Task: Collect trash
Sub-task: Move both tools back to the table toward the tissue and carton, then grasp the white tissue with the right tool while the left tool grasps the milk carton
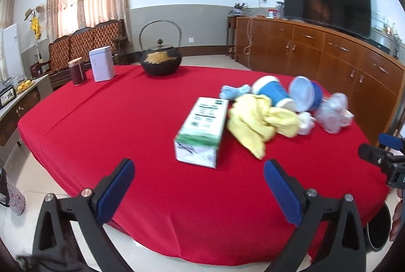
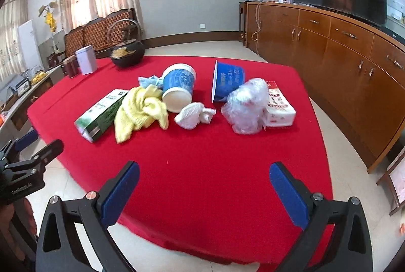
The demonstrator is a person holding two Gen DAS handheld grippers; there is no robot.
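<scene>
Trash lies in a loose pile on the red tablecloth (image 2: pixel 202 158). A green and white carton (image 1: pixel 201 131) (image 2: pixel 102 113) lies on its side. Beside it are a yellow cloth (image 1: pixel 260 120) (image 2: pixel 140 111), two tipped blue and white paper cups (image 2: pixel 178 86) (image 2: pixel 227 81), a crumpled white bag (image 2: pixel 192 115), a clear plastic wad (image 2: pixel 246 106), a tissue pack (image 2: pixel 279 107) and a light blue scrap (image 2: pixel 149 81). My left gripper (image 1: pixel 198 192) is open and empty, short of the carton. My right gripper (image 2: pixel 205 192) is open and empty over the table's near edge.
A black iron kettle (image 1: pixel 160 58), a white tin (image 1: pixel 101 63) and a dark red jar (image 1: pixel 77 70) stand at the table's far left. A dark bin (image 1: pixel 378 227) sits on the floor right of the table. A wooden cabinet (image 2: pixel 329 49) with a TV lines the right wall.
</scene>
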